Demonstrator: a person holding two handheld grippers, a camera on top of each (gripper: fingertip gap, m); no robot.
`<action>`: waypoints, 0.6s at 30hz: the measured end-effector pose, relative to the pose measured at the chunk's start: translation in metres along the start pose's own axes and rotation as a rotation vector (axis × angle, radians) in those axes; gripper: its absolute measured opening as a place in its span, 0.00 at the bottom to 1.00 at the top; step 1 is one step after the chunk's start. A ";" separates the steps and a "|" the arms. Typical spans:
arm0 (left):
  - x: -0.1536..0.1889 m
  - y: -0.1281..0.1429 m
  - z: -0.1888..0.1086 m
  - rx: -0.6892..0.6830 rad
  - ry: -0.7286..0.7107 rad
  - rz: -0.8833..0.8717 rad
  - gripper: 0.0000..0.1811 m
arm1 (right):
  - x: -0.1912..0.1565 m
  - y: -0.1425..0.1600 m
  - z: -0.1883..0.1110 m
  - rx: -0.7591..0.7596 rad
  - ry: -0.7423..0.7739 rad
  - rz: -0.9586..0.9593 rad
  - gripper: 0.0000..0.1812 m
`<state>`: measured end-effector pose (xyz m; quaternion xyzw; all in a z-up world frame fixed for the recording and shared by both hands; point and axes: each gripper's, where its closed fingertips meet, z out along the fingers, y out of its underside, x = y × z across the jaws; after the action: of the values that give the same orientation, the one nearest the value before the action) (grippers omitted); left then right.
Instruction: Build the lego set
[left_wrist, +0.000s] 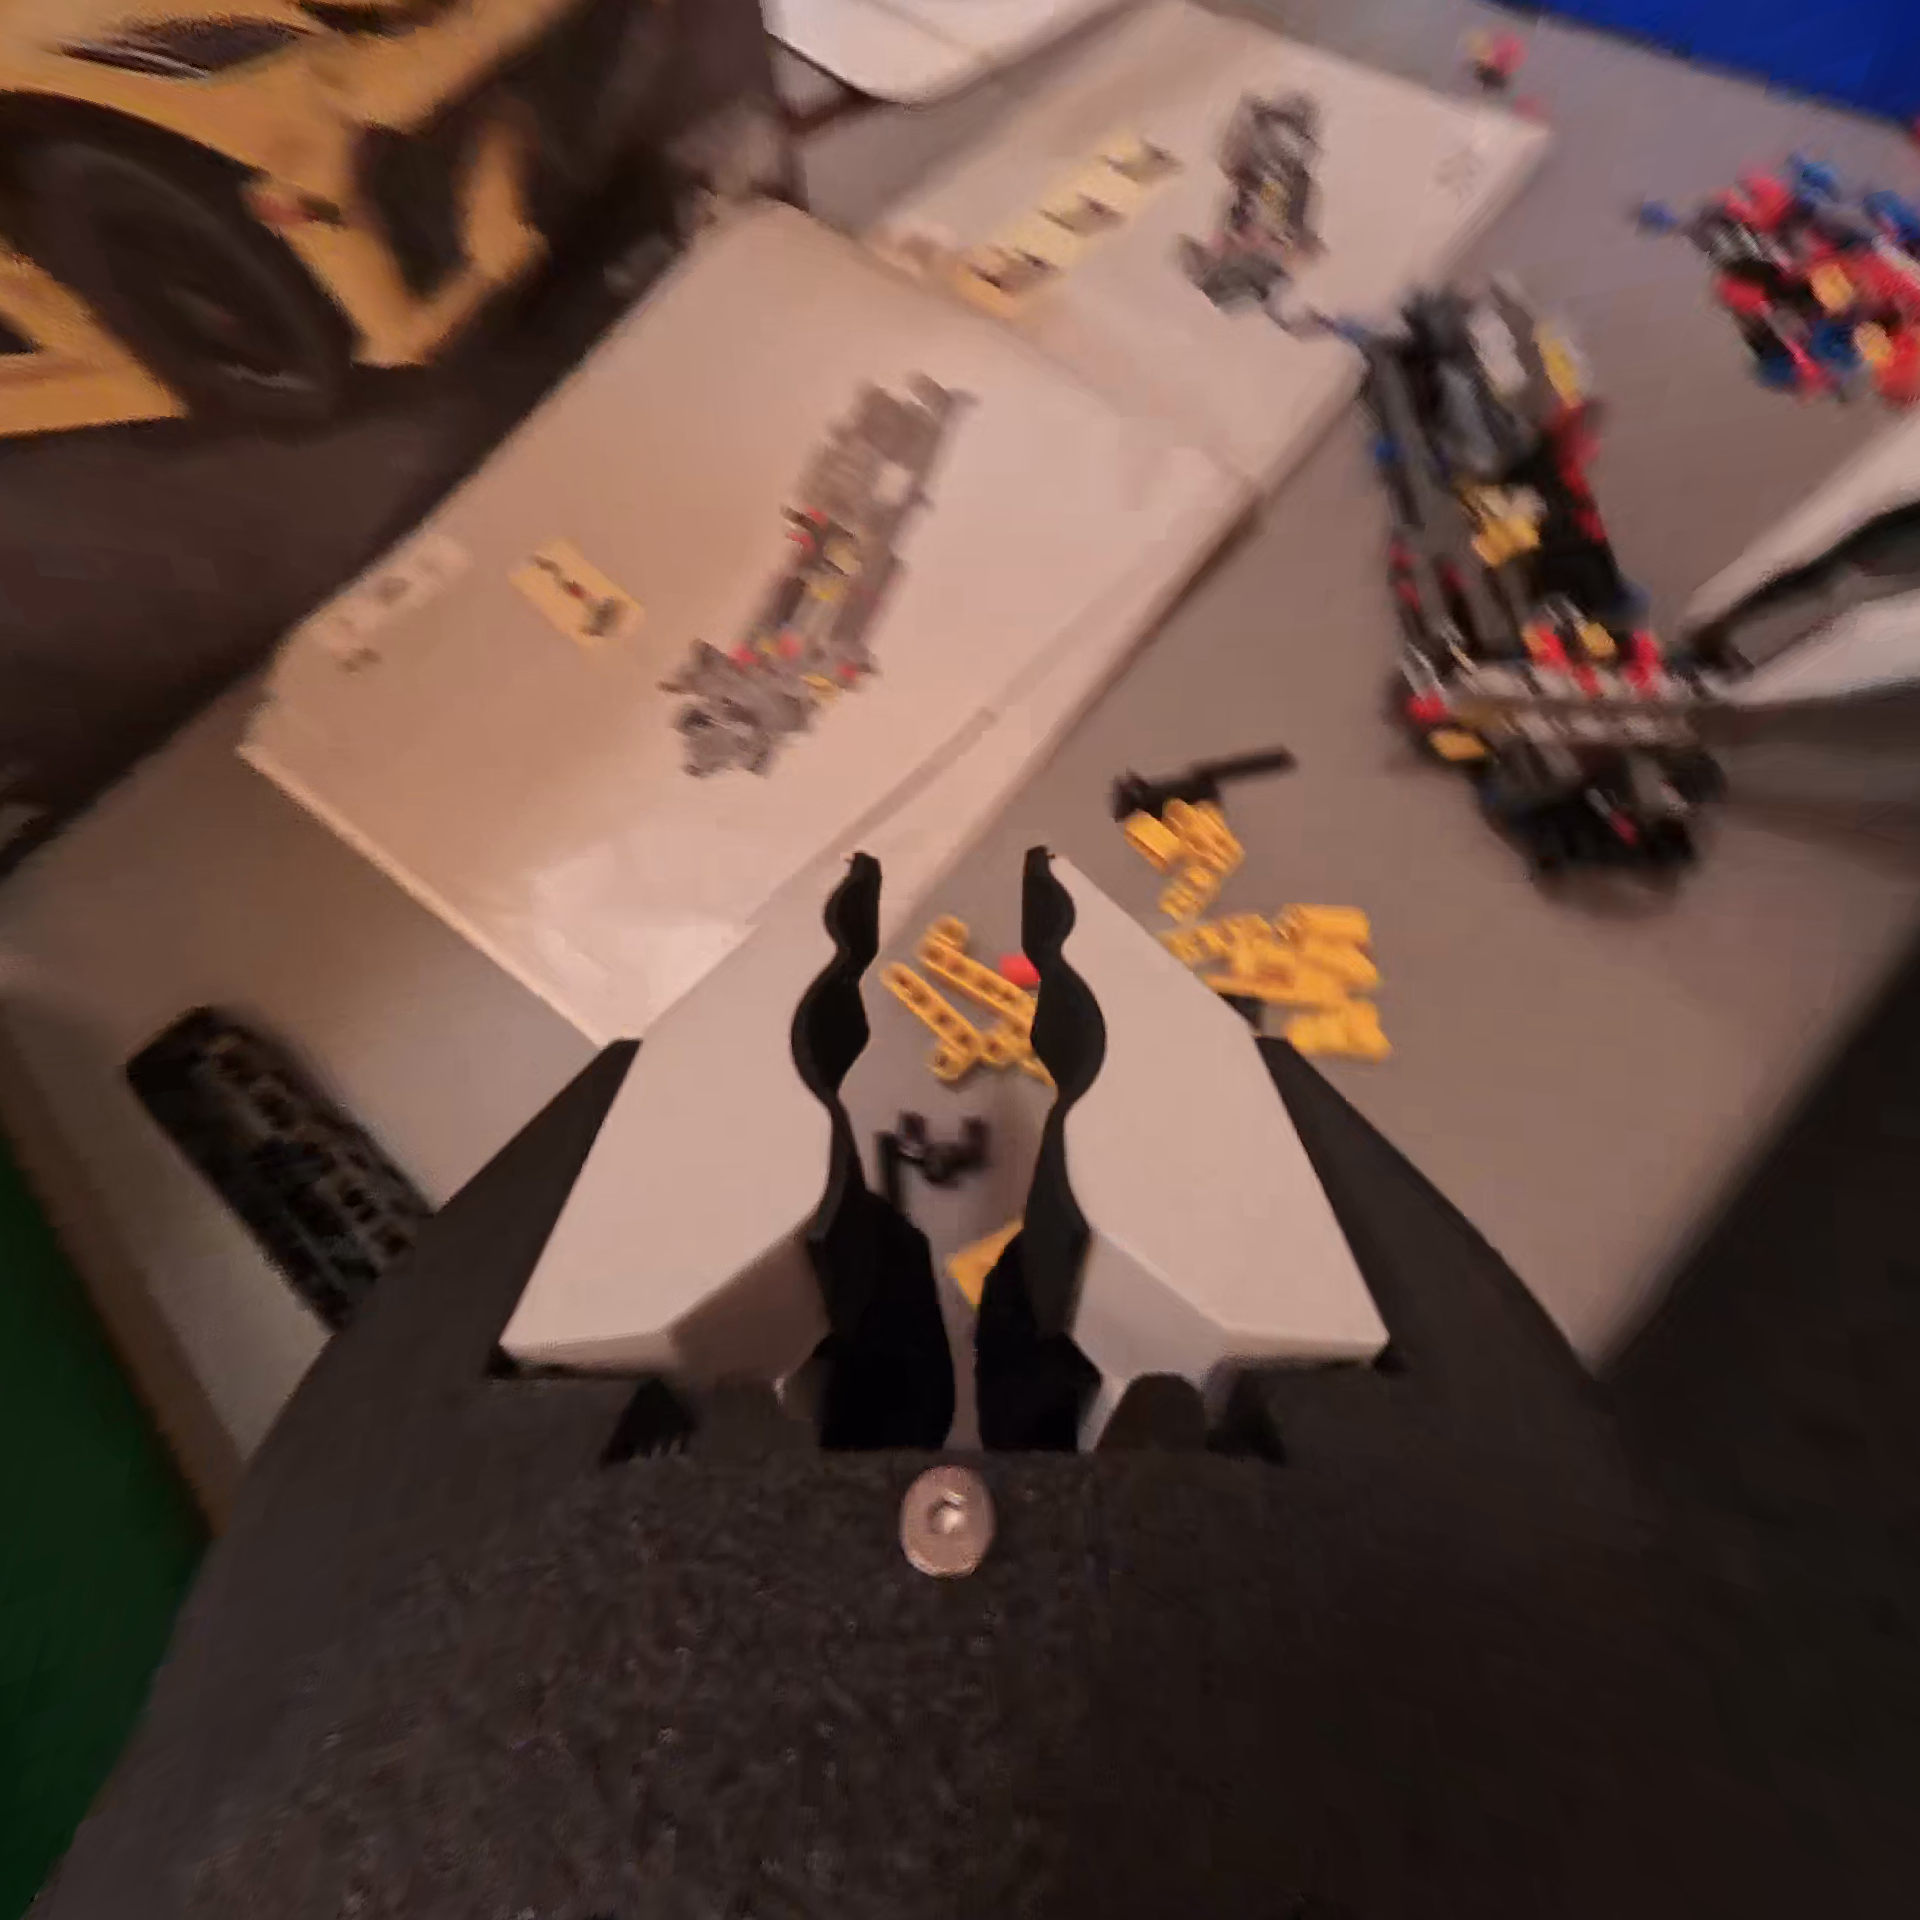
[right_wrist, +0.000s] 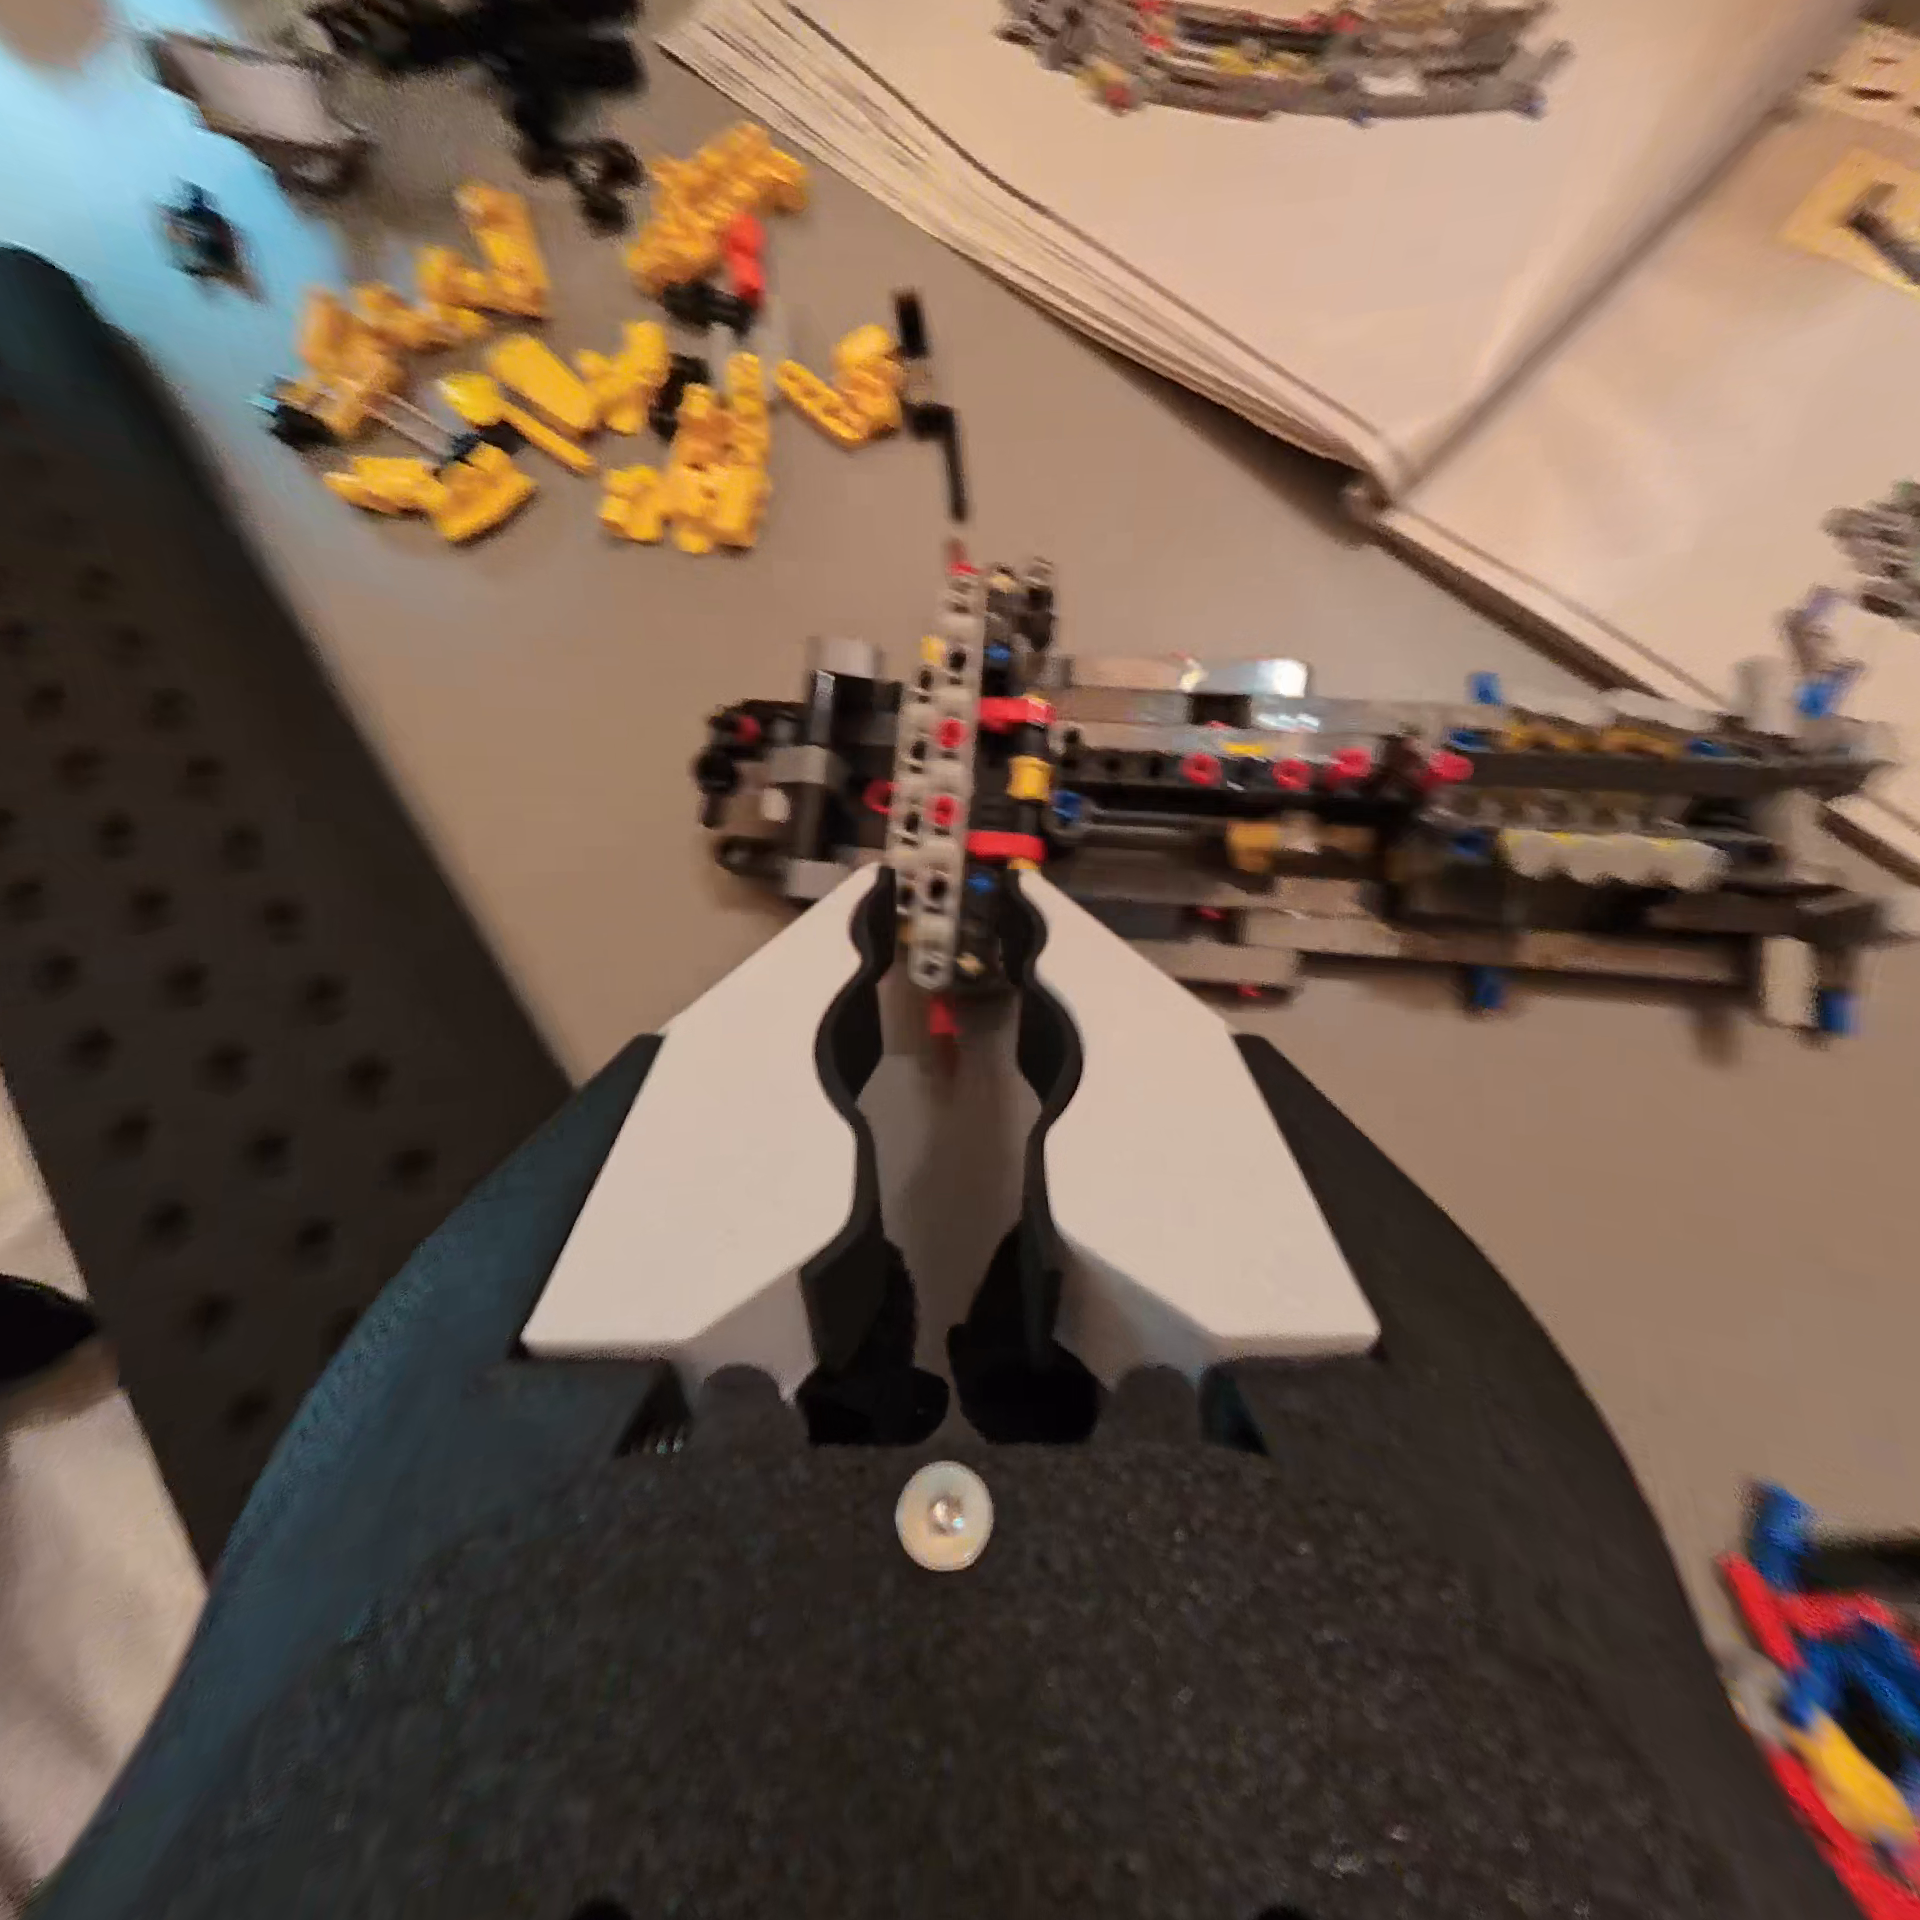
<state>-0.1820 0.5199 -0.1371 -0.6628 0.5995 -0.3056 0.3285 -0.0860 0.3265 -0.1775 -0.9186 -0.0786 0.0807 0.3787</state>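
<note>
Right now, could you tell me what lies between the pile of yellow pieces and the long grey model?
In the right wrist view, only bare grey table separates the yellow pieces from the model, apart from a few small black pieces at the pile's edge.

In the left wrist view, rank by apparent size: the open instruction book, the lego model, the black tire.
1. instruction book
2. lego model
3. black tire
The tire lies nearer the camera than the model, so that ranking is unsure.
</note>
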 end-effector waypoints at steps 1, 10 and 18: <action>0.016 0.007 -0.001 -0.033 0.044 0.047 0.15 | -0.008 -0.002 0.005 0.004 -0.034 0.003 0.10; 0.063 0.051 0.013 -0.292 0.113 0.243 0.15 | -0.030 -0.030 0.025 0.056 -0.130 0.012 0.11; 0.072 0.058 0.032 -0.355 0.113 0.308 0.14 | 0.005 0.022 -0.002 -0.036 0.060 0.004 0.15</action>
<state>-0.1845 0.4462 -0.2021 -0.5930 0.7551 -0.1783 0.2155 -0.0785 0.3110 -0.1924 -0.9275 -0.0669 0.0527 0.3641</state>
